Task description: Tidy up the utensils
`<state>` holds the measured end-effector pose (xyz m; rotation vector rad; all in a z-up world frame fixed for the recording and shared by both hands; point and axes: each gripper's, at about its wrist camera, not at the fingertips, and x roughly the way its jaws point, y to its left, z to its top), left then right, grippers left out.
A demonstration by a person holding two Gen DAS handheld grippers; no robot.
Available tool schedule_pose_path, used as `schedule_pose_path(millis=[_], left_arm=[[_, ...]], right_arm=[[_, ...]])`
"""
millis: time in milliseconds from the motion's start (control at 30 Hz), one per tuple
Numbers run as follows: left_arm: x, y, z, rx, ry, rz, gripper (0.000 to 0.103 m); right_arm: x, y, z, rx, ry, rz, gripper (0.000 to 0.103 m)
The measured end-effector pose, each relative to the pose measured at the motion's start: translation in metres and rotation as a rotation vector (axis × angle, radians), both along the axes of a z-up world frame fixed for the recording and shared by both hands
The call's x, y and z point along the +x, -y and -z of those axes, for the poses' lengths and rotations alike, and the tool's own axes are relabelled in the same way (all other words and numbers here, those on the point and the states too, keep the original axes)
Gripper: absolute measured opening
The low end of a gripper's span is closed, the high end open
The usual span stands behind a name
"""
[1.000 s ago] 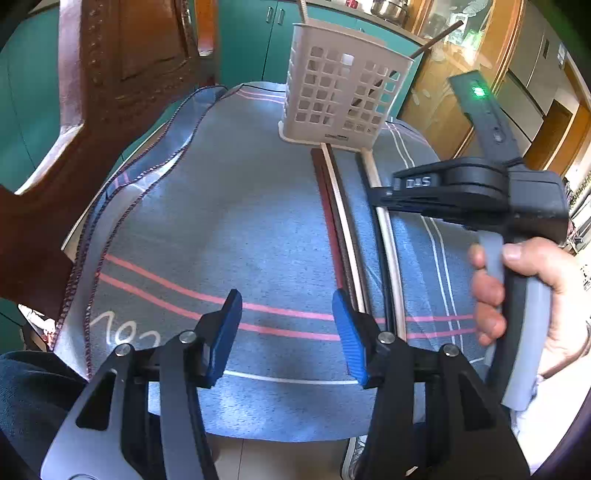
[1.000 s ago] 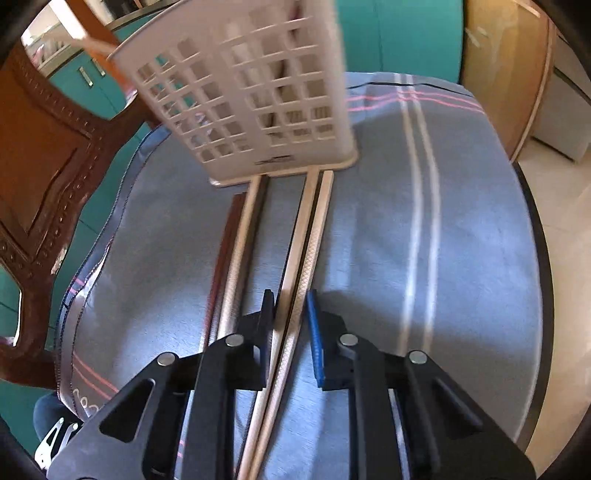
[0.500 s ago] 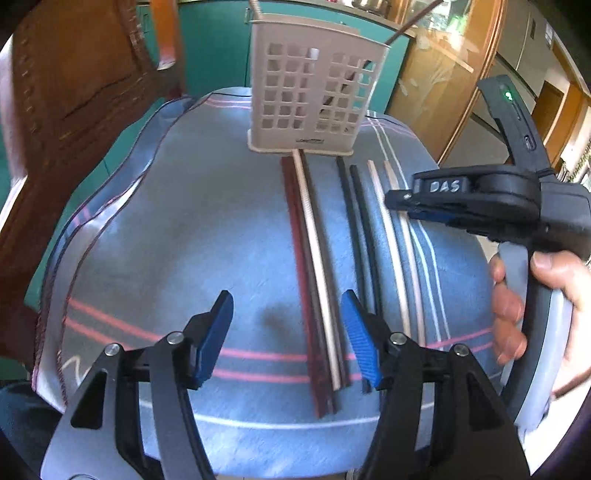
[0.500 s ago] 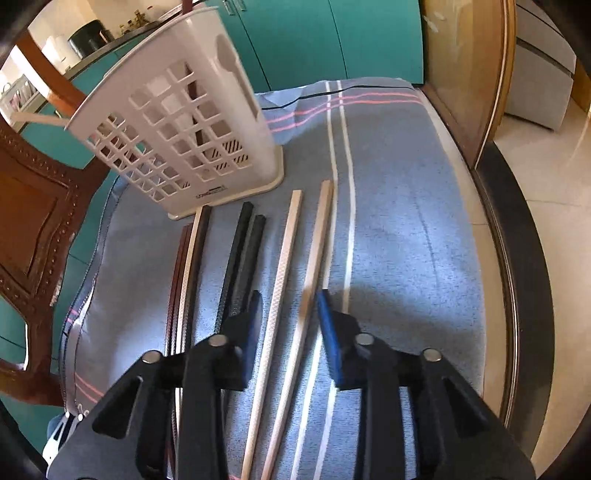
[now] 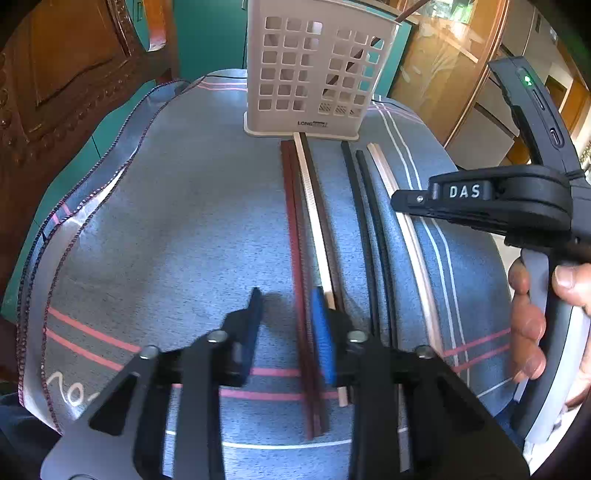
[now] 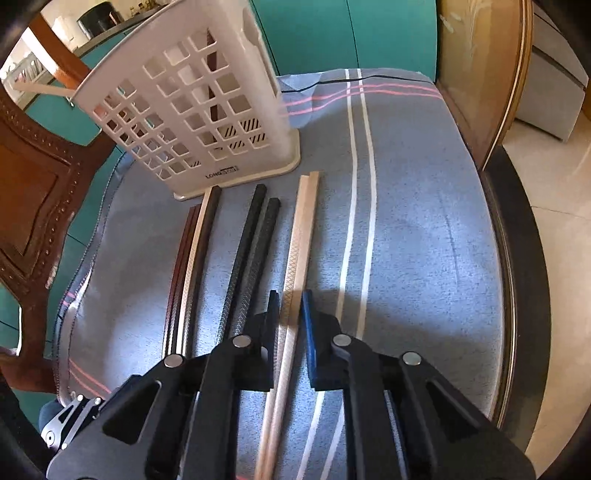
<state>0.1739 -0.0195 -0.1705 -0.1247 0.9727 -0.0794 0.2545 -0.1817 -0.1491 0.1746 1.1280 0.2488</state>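
Note:
Several chopstick pairs lie side by side on a blue-grey cloth: a dark red pair (image 5: 295,236), a white and dark pair (image 5: 314,221), a black pair (image 6: 251,254) and a pale wood pair (image 6: 299,251). A white slotted utensil holder (image 5: 314,74) stands at their far ends; it also shows in the right wrist view (image 6: 192,110). My left gripper (image 5: 286,306) is open low over the cloth, with the dark red pair between its jaws. My right gripper (image 6: 290,306) is open with its jaws straddling the pale wood pair, not touching.
A carved wooden chair (image 5: 55,92) stands at the left of the table. The table's dark rim (image 6: 517,258) and a floor drop are at the right. Teal cabinets (image 6: 351,33) stand behind. The cloth (image 5: 166,221) left of the chopsticks is bare.
The left gripper has moved right and down, bringing the dark red pair between its jaws, and its gap has narrowed. The right gripper has lowered and narrowed around the pale wood pair.

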Motion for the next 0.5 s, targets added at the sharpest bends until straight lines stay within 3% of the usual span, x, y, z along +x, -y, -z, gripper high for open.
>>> schedule_pose_path(millis=[200, 267, 367, 467, 500], left_arm=[[0.002, -0.008, -0.004, -0.022, -0.021, -0.011, 0.023], [0.006, -0.008, -0.007, -0.008, -0.008, -0.008, 0.026], [0.016, -0.005, -0.009, 0.012, 0.006, -0.009, 0.037], [0.028, -0.001, -0.005, 0.029, -0.011, -0.001, 0.038], [0.031, 0.001, -0.002, 0.045, -0.02, -0.003, 0.038]], right_arm=[[-0.001, 0.017, -0.007, 0.021, -0.002, 0.037, 0.01], [0.001, 0.023, -0.005, 0.018, -0.015, 0.054, 0.011], [0.003, 0.022, -0.001, 0.013, -0.033, 0.036, 0.014], [0.002, 0.018, -0.002, 0.005, -0.016, 0.015, 0.017], [0.001, 0.017, -0.003, 0.006, -0.011, 0.009, 0.024]])
